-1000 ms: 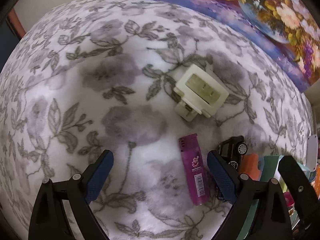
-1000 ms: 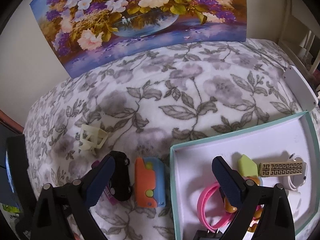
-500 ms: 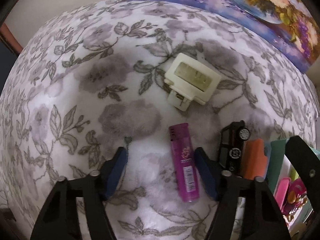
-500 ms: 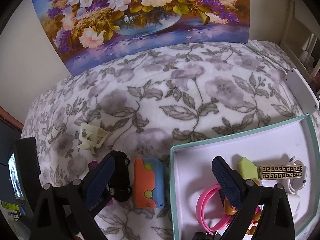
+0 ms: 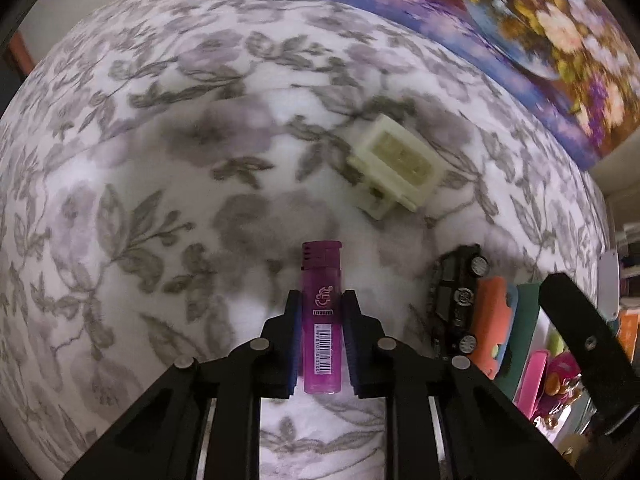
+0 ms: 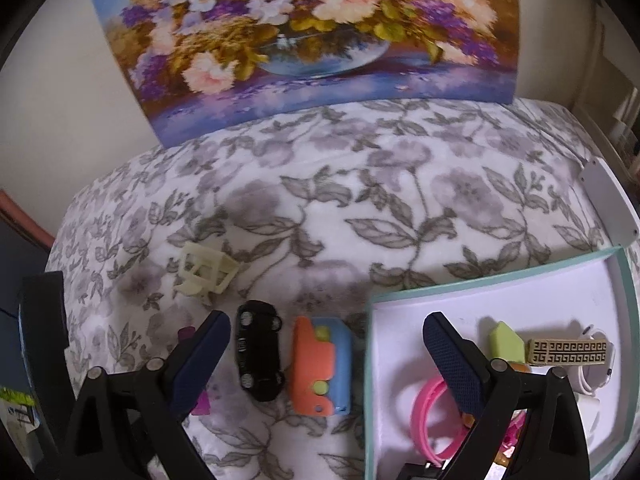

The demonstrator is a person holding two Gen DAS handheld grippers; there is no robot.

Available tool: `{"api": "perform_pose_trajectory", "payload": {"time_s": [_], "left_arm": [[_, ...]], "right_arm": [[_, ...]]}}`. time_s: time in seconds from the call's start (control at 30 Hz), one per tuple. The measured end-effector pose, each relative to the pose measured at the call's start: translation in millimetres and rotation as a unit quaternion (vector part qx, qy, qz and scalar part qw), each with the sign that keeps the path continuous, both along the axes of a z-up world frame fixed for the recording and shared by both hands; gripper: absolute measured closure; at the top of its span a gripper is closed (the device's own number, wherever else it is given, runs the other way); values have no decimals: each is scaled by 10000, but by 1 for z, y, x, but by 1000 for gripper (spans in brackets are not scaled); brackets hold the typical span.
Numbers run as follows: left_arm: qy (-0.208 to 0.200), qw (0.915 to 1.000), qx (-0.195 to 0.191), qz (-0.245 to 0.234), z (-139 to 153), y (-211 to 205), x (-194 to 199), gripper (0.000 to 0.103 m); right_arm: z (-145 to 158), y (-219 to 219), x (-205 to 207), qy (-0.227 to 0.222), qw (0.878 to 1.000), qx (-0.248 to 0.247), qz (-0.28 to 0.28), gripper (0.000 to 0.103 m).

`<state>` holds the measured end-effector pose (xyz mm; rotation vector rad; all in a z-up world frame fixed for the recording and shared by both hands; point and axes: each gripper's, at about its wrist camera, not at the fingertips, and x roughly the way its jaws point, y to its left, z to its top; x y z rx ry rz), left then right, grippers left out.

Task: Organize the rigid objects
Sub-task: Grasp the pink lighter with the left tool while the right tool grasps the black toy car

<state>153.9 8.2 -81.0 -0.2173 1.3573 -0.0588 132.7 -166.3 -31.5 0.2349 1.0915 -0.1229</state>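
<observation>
Our left tongs [image 5: 322,316] are closing, pads against the purple lighter [image 5: 322,320]; our right tongs [image 6: 326,348] stand wide apart, empty.

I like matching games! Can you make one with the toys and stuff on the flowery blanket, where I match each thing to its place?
Things:
1. purple lighter
2. pink bangle
3. black toy car
4. cream plastic part

Places:
A. inside the teal box
B. alone, farther up the blanket
C. between the left gripper pads
D. beside the orange-and-blue toy

Pairs: 1-C, 2-A, 3-D, 4-B
</observation>
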Motion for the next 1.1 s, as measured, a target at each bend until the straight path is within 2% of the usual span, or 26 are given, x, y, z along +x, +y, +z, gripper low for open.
{"api": "perform_pose_trajectory", "payload": {"time_s": [0.07,0.13,0.37,0.47,0.67,0.73,1.1], "left_arm": [[-35,9998,19,197,4,14,1,83],[-106,9991,14,401,10,28,1,83],[-320,9961,-111,809,27,60,-2,83],[-334,9957,-145,848,31,66,-2,83],[-244,9955,-244,883,24,64,-4,83],[-233,9955,-267,883,23,63,-4,83],[-115,9958,-311,858,15,63,-2,83]], "right_arm": [[-1,6,0,-16,9999,-21,106,9],[-2,12,0,-2,9998,-27,185,15],[-13,42,1,77,9973,58,722,17],[-20,53,1,160,9960,-7,881,19],[-33,66,2,319,9941,-5,1033,31],[-38,68,2,373,9937,-2,1054,39],[-56,70,7,466,9935,-98,1034,58]]}}
